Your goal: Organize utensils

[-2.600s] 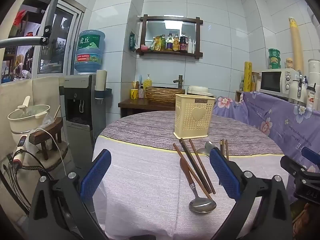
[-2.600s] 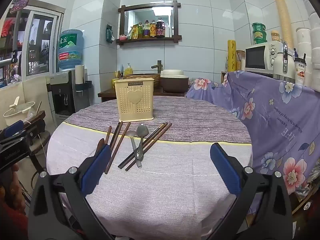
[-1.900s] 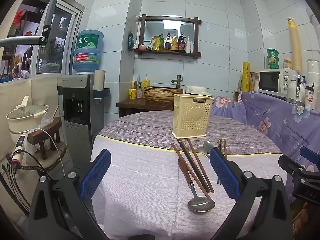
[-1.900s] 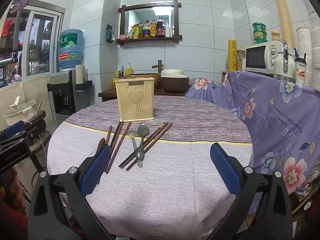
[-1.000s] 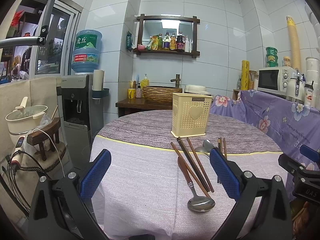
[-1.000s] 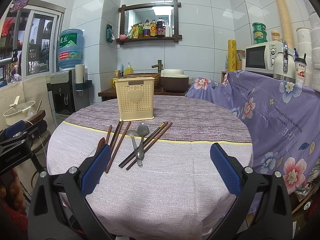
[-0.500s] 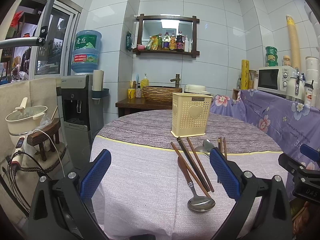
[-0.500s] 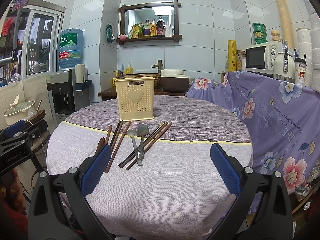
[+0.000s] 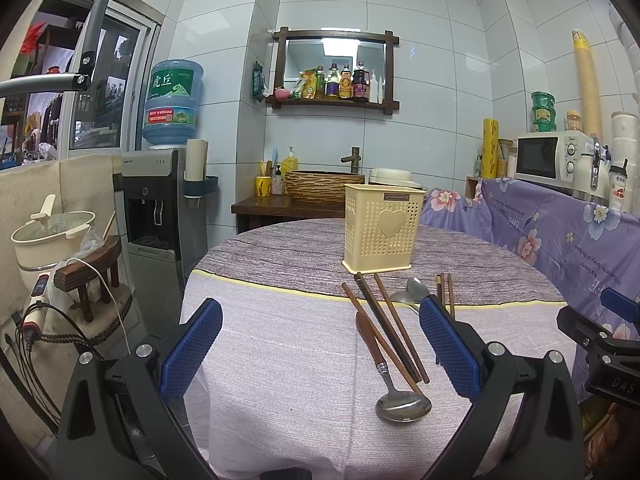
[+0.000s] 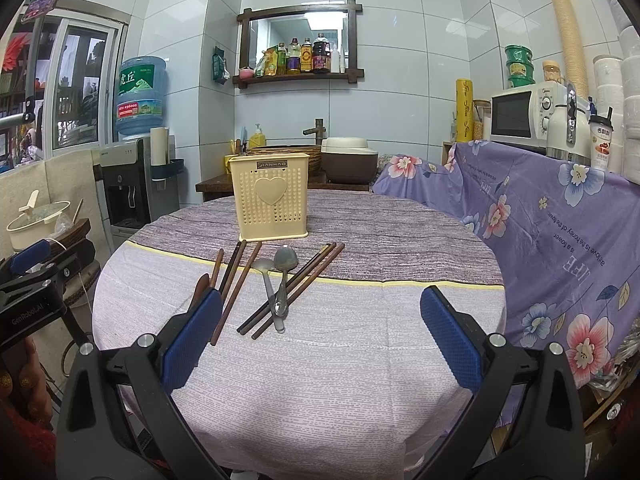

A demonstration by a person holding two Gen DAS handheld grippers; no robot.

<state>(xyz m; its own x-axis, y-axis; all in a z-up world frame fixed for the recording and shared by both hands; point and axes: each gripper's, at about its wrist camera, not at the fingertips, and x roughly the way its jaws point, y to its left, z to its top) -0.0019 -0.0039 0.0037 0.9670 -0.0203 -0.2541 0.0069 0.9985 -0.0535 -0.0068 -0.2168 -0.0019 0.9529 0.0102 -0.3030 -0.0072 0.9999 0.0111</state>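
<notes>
Left tool: released, blue pads spread wide, holding nothing; poised above the near edge of the counter.
Right tool: released, pads wide apart, empty; also above the near edge, facing the utensils.
Counter: round, covered by a pale lilac cloth with a grey-purple band across its far half.
Wooden-handled spoon: lies nearest the left tool, bowl toward the camera, handle pointing at the holder.
Left chopsticks: brown sticks just beside the wooden-handled spoon, some touching it, fanned from the holder's base toward the near edge.
Metal spoons: two, lying crossed at the centre of the counter, bowls toward the holder.
Right chopsticks: dark sticks lying diagonally, crossing under or over the metal spoons; which one cannot be told.
Utensil holder: cream perforated plastic box with a heart on its front, upright on the far half of the counter, just behind the utensils; its contents are not visible.
Surroundings: water dispenser to the left; microwave to the right above a floral purple cover.
</notes>
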